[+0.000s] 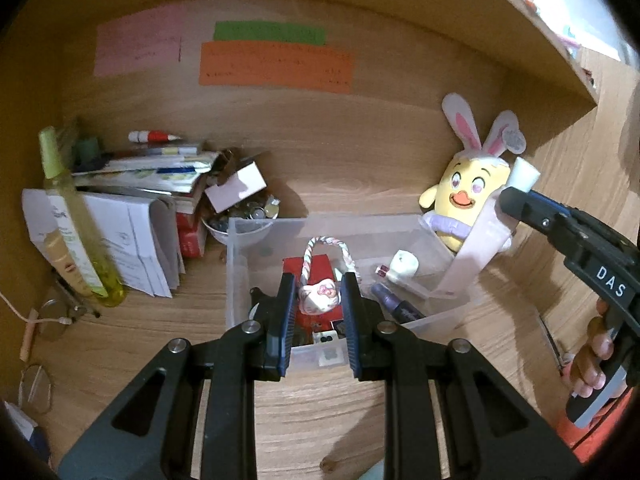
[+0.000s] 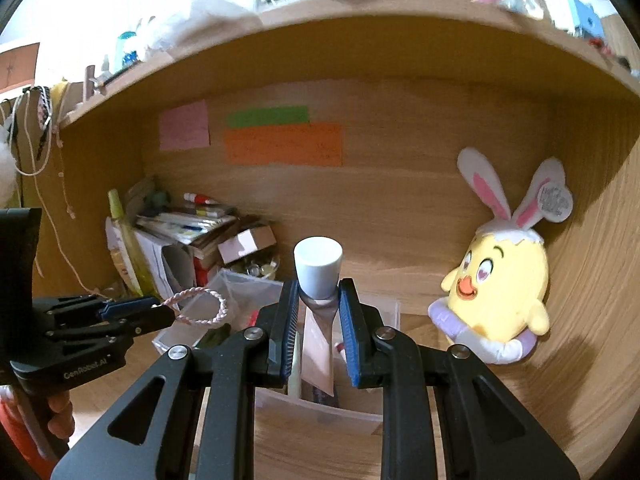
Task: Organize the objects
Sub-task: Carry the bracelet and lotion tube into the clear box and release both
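My left gripper (image 1: pixel 318 314) is shut on a small white and pink charm (image 1: pixel 319 300), held over a clear plastic bin (image 1: pixel 240 264). The charm's braided pink-white loop (image 1: pixel 325 254) sticks out past the fingertips. In the right wrist view the left gripper (image 2: pixel 160 314) comes in from the left with the loop (image 2: pixel 200 306) hanging free. My right gripper (image 2: pixel 318 312) is shut on a pale tube (image 2: pixel 318 344) just below its white cap (image 2: pixel 318 270), cap up, above the bin (image 2: pixel 240 284). In the left wrist view the right gripper (image 1: pixel 510 196) holds the tube (image 1: pixel 476 252) over the bin's right end.
Inside the bin lie a red box (image 1: pixel 310 270), a purple marker (image 1: pixel 394 304) and a small white object (image 1: pixel 404 266). A yellow chick plush (image 1: pixel 466 196) with bunny ears sits behind it. Books and papers (image 1: pixel 132 208), a yellow-green bottle (image 1: pixel 68 208), a bowl (image 1: pixel 240 224) and glasses (image 1: pixel 52 316) crowd the left.
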Demonstrator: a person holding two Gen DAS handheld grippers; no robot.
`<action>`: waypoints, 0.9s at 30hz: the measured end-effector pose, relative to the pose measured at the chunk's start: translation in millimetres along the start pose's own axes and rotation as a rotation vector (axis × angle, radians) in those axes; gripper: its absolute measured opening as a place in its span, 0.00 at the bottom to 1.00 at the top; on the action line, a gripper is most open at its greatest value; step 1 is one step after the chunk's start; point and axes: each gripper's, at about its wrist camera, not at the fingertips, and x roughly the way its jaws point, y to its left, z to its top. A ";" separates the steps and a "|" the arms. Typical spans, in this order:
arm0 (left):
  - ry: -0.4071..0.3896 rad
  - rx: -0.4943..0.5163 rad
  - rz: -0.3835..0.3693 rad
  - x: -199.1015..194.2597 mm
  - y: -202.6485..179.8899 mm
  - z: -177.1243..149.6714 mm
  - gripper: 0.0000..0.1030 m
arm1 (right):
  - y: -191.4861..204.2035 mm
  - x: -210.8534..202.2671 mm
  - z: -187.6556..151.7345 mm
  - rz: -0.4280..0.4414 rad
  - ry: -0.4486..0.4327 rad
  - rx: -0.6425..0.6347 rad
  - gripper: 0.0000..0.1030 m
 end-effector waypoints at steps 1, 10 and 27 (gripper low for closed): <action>0.004 0.003 0.003 2.7 -0.4 0.0 0.21 | -1.3 4.1 -0.9 0.008 0.012 0.004 0.18; 0.083 0.002 0.000 38.6 3.6 -6.5 0.21 | -14.9 42.1 -13.2 -0.050 0.111 -0.010 0.18; 0.148 -0.013 -0.060 63.8 10.8 -9.2 0.21 | 13.8 114.5 -24.7 -0.011 0.286 -0.114 0.18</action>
